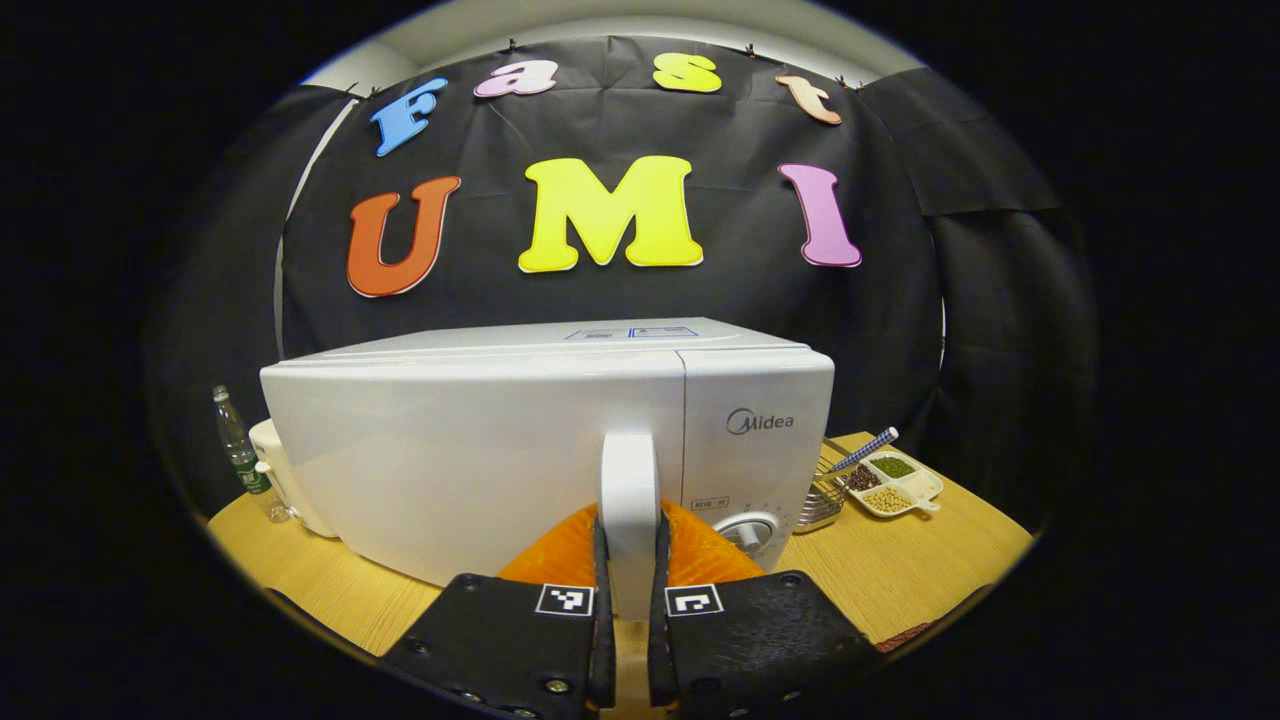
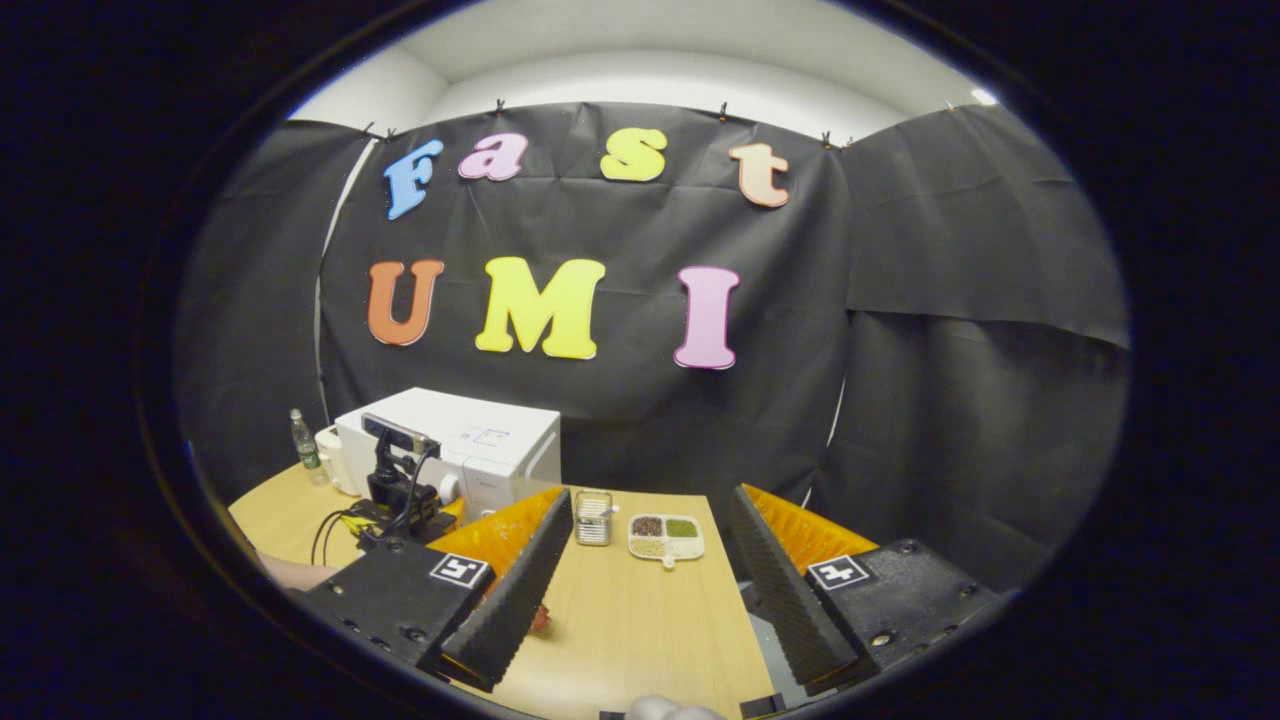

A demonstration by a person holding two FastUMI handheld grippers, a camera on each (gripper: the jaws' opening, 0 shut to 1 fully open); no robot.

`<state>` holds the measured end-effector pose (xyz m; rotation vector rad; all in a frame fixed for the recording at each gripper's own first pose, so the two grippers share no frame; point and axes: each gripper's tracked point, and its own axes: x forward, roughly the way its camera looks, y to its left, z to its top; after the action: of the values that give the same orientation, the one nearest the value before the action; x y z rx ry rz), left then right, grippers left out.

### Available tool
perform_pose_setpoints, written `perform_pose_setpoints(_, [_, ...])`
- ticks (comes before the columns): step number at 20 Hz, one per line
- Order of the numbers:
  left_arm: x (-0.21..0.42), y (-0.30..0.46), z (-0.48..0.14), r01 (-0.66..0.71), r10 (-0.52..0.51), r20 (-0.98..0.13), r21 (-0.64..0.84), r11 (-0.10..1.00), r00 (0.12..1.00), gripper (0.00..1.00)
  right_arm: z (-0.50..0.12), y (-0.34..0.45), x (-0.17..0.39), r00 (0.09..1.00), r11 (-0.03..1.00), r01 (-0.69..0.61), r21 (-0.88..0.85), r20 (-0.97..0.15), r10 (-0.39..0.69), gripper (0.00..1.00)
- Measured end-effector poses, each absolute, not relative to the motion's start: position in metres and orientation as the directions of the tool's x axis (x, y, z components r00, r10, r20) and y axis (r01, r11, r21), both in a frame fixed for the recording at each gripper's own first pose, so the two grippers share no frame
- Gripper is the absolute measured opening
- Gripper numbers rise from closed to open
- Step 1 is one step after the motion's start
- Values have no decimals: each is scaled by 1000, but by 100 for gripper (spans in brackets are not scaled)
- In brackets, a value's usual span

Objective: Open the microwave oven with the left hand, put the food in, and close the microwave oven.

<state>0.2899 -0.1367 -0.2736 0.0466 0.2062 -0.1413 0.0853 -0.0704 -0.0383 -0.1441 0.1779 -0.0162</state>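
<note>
Microwave handle (image 1: 630,500) clamped by left hand-held gripper (image 1: 630,610); right hand-held gripper (image 2: 650,585) seemingly agape.

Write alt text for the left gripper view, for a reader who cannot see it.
The left gripper is shut on the upright white door handle of a closed white microwave oven standing on a wooden table. Right of the oven sit a divided dish of beans and a wire basket; a plastic bottle stands to its left.
</note>
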Motion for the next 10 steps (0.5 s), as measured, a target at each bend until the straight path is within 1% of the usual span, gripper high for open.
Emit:
perform_pose_setpoints(1, [289,-137,-274,148,-139,-209,28,989,968,12,-40,-70,85,984,990,1,-143,-177,-26,100])
perform_pose_setpoints(2, [289,-137,-274,151,-141,-217,26,988,966,12,-39,-69,82,984,990,0,-143,-176,-25,96])
perform_pose_setpoints(4, [286,-136,-274,155,-145,-231,29,987,962,12,-38,-65,76,985,990,-5,-139,-173,-19,96])
perform_pose_setpoints(6, [268,-132,-275,156,-143,-225,40,987,964,12,-39,-62,70,985,990,-9,-143,-170,-16,96])
perform_pose_setpoints(7, [251,-125,-274,165,-152,-219,44,985,964,11,-40,-59,68,985,990,-12,-143,-173,-13,100])
perform_pose_setpoints(8, [239,-120,-271,168,-155,-213,42,985,965,12,-41,-53,67,985,990,-23,-141,-173,-2,96])
perform_pose_setpoints(10, [213,-106,-273,182,-172,-229,22,983,958,11,-42,-44,61,985,990,-35,-134,-172,11,96])
